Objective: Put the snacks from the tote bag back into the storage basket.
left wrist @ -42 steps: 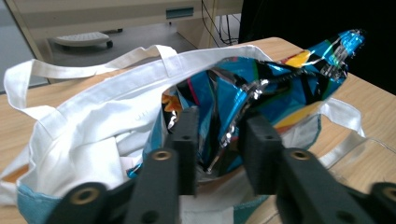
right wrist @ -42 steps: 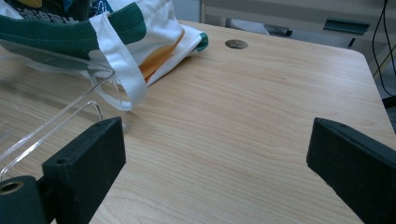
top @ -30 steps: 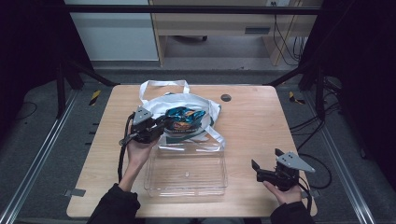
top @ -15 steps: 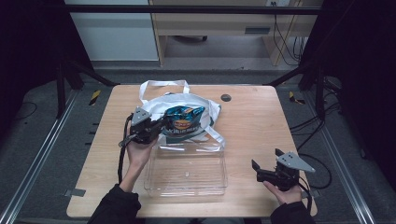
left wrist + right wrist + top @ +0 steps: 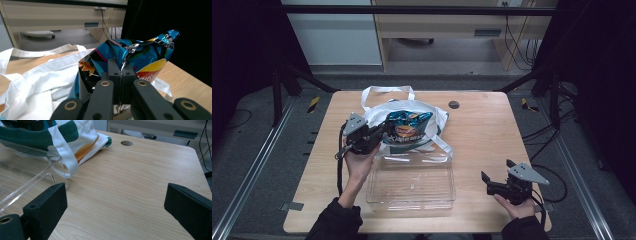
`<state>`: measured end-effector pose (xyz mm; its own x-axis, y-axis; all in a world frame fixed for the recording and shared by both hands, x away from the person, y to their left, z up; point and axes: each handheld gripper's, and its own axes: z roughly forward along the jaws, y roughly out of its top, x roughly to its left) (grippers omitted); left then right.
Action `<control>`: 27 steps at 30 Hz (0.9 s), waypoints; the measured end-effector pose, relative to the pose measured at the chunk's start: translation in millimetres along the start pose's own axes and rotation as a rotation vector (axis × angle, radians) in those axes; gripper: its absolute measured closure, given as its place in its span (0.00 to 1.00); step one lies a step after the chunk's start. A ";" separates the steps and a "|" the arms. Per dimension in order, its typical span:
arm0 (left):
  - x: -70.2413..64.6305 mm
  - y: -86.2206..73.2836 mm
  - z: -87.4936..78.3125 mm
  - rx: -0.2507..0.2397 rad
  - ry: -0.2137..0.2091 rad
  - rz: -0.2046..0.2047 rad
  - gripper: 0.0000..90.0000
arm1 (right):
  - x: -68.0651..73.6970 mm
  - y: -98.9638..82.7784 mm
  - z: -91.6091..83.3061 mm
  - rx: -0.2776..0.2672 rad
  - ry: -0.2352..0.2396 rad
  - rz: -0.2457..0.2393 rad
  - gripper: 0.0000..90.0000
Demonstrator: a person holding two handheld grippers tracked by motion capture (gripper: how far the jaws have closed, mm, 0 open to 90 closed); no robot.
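Observation:
A shiny blue chip bag (image 5: 409,124) sticks out of the mouth of a white tote bag (image 5: 377,111) at the table's middle back. My left gripper (image 5: 383,132) is shut on the bag's crinkled left edge. In the left gripper view the jaws (image 5: 121,66) pinch the foil of the chip bag (image 5: 150,56) and hold it raised over the tote bag (image 5: 42,73). My right gripper (image 5: 485,182) rests open near the front right of the table. In the right gripper view its jaws (image 5: 116,197) stand wide apart over bare wood with nothing between them.
A clear plastic tray (image 5: 371,192) lies in front of the tote, between my two hands; its wall (image 5: 30,186) and the tote bag's green-trimmed strap (image 5: 63,152) are to the left in the right gripper view. A round hole (image 5: 454,104) marks the tabletop behind.
The left jaws closed on the chip bag's edge, and the hand drew a little left and up with it. The right gripper stayed still.

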<state>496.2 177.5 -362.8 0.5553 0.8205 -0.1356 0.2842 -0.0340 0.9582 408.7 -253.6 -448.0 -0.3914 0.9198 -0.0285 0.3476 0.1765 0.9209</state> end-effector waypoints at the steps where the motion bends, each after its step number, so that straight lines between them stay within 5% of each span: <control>1: -2.7 2.4 -2.5 -0.013 -0.003 -0.006 0.99 | 0.2 0.1 -0.4 0.000 0.002 0.003 0.06; 27: -22.1 31.3 -41.1 -0.139 -0.062 -0.020 0.99 | 0.5 0.4 -1.0 -0.001 0.002 0.004 0.06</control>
<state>460.7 181.7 -319.4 0.5994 0.7830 -0.1664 0.1875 0.0648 0.9801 407.9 -253.4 -447.3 -0.3922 0.9196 -0.0240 0.3479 0.1725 0.9215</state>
